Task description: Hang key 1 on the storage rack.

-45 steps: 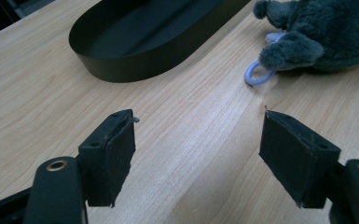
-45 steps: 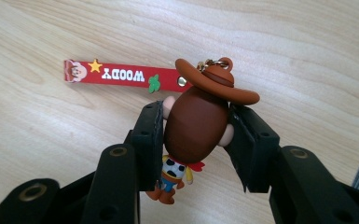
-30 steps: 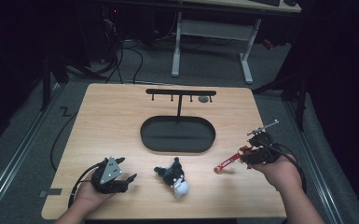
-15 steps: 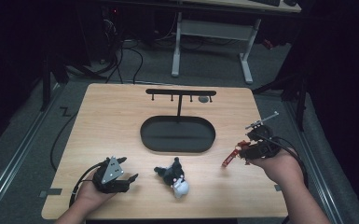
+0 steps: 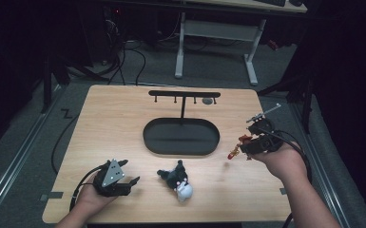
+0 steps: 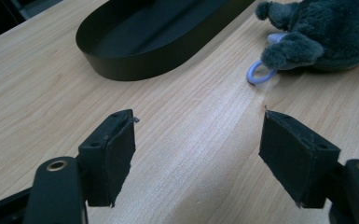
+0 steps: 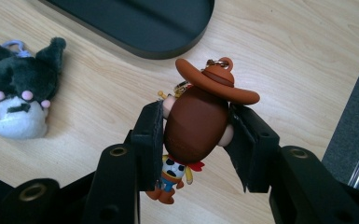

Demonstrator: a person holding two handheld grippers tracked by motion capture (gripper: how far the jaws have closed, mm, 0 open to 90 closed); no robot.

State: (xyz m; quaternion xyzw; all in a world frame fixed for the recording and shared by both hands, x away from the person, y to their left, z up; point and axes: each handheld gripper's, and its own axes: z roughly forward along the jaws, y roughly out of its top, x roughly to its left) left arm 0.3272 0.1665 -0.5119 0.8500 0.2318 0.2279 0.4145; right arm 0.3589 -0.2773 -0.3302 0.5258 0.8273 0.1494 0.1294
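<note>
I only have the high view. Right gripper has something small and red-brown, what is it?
Observer: A cowboy figurine keychain with brown head and orange hat; the right gripper is shut on its head.
Operator: Hanging how?
Observer: Hat end points away from the camera, metal ring at the top, small body tucked below the fingers.
Operator: Left gripper?
Observer: The left gripper is open over bare wooden table, nothing between its fingers.
Operator: The dark plush toy?
Observer: The dark grey plush toy has a lilac plastic loop lying on the wood.
</note>
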